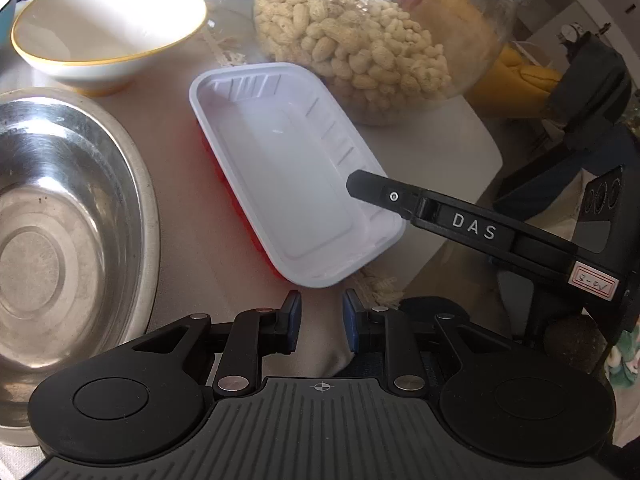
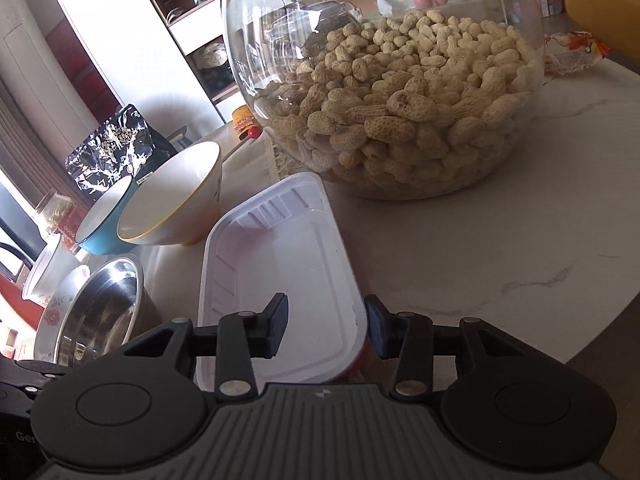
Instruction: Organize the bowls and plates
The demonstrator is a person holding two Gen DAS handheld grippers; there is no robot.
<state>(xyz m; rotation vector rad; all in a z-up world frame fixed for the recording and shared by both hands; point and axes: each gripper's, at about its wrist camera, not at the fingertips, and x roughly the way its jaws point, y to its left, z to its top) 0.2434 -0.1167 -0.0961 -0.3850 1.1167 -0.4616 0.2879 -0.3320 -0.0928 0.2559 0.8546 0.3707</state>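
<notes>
A white rectangular tray (image 1: 288, 168) with a red outside lies on the pale table just ahead of my left gripper (image 1: 321, 320). That gripper is open a little, with nothing between its pads. My right gripper (image 2: 326, 328) is shut on the tray (image 2: 280, 264) at its near right corner, one finger inside and the other outside the wall. The inner finger (image 1: 372, 190) shows from the right in the left wrist view. A steel bowl (image 1: 60, 220) sits left of the tray. A white bowl with a gold rim (image 1: 108, 20) stands behind it.
A big glass jar of peanuts (image 2: 400, 112) stands close behind the tray. At the far left are a blue bowl (image 2: 100, 224), a floral plate (image 2: 60, 300) and a black packet (image 2: 112, 144). The table edge (image 2: 600, 340) curves away at the right.
</notes>
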